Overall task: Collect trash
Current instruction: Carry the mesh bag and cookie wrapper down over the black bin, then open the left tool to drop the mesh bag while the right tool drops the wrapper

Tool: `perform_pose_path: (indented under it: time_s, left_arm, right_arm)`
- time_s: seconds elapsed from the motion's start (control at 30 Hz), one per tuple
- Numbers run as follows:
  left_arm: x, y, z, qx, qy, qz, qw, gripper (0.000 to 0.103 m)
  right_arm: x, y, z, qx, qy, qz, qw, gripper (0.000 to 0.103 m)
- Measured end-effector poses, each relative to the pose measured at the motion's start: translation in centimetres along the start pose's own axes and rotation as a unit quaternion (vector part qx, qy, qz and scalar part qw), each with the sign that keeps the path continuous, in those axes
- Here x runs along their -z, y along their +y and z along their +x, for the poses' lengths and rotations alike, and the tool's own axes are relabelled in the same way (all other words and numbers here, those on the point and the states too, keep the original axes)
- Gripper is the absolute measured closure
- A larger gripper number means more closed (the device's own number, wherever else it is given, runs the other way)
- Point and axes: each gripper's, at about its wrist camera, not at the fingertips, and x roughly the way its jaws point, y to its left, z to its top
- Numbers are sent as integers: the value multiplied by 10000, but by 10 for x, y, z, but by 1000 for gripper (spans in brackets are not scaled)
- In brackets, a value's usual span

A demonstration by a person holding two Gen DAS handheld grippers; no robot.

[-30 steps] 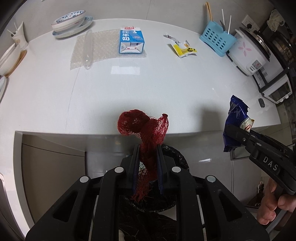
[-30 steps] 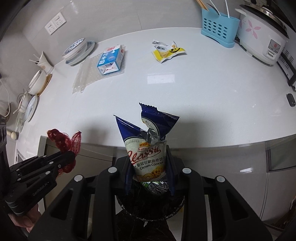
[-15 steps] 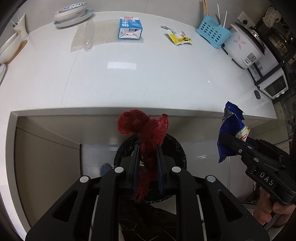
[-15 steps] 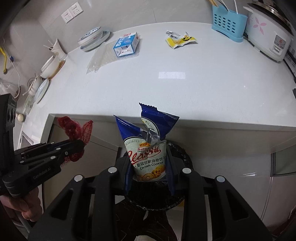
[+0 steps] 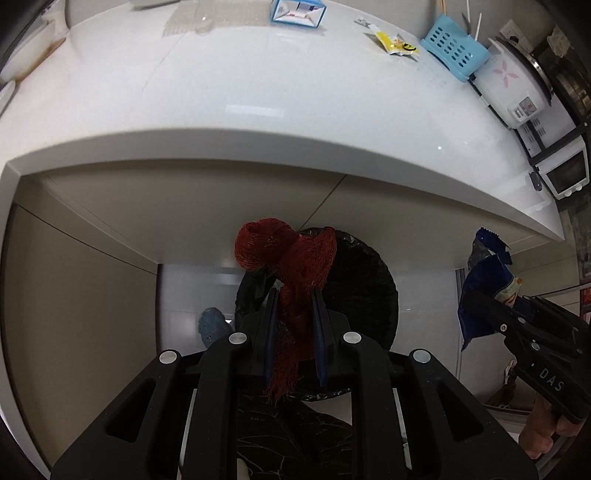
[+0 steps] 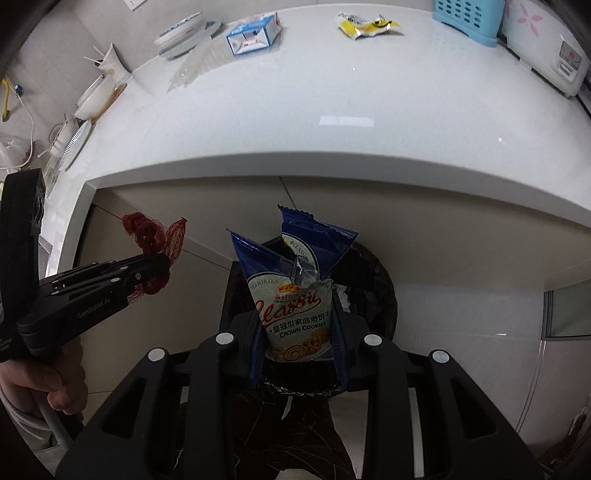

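My left gripper [image 5: 294, 295] is shut on a red mesh net bag [image 5: 291, 258], bunched above the pads with frayed threads hanging below. It hangs over a round bin lined with a black bag [image 5: 362, 280] on the floor under the counter. My right gripper [image 6: 295, 295] is shut on a torn blue cookie wrapper [image 6: 295, 306], held over the same black-lined bin [image 6: 373, 288]. Each gripper shows in the other view: the right gripper [image 5: 480, 299] with the wrapper [image 5: 480, 280], the left gripper [image 6: 162, 266] with the net bag [image 6: 155, 232].
The white counter [image 5: 258, 110] overhangs the bin. On it lie a blue-white carton [image 5: 297, 9], a yellow wrapper [image 5: 397, 42], clear plastic film [image 6: 195, 66], a blue utensil basket [image 5: 452, 48], a rice cooker [image 5: 511, 88] and dishes [image 6: 184, 31]. A person's hands [image 6: 44, 380] grip both handles.
Both grippers have sunk from above the countertop to below its front edge, over the bin, which has come into fuller view. Each still clamps its piece of trash.
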Motion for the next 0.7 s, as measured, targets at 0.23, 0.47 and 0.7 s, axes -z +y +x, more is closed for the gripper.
perform_pose_path:
  time_s: [0.23, 0.47, 0.7]
  left_arm:
    - [8, 2, 33, -14, 13, 135, 9999, 87]
    - [15, -8, 68, -80, 228, 363, 9990, 87]
    - [13, -20, 87, -129, 336, 540, 9979, 87]
  right_arm:
    - [9, 1, 31, 104, 242, -43, 9996, 75]
    - [13, -7, 56, 283, 389, 52, 9988, 75]
    - [18, -23, 63, 409, 458, 203, 9979, 75]
